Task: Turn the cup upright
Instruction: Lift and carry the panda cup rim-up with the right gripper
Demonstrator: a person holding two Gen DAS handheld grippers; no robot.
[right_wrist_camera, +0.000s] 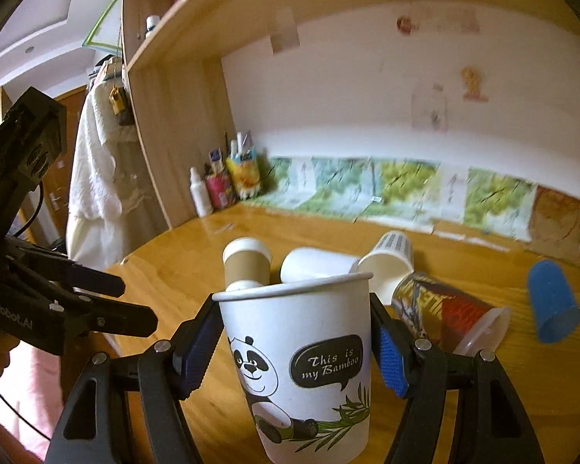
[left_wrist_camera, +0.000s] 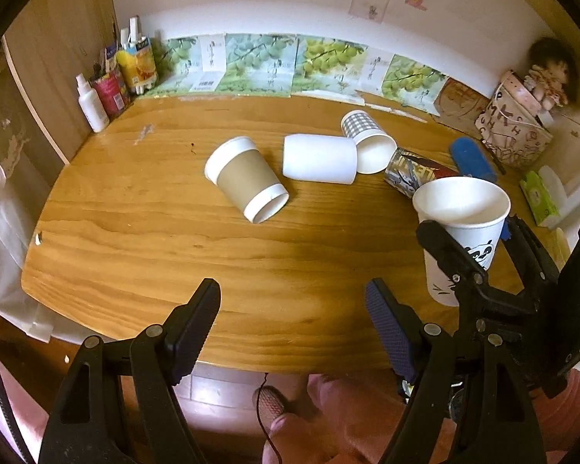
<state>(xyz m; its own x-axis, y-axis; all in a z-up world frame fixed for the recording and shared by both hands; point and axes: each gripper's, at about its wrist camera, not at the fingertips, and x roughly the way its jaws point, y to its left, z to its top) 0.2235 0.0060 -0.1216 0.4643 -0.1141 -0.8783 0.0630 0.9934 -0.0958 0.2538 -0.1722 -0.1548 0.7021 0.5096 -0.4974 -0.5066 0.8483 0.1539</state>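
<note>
We've got the panda cup mouth-up, axis vertical, between the right gripper pads, which look clamped on it, near-right on the table. Left gripper, jaws apart and empty, sits just left of it.

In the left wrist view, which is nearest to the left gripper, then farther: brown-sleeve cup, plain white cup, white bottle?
From the left gripper:
1. Brown-sleeve cup, lying at table centre.
2. Plain white cup, on its side, slightly right behind it.
3. White bottle, standing at far left corner.
</note>
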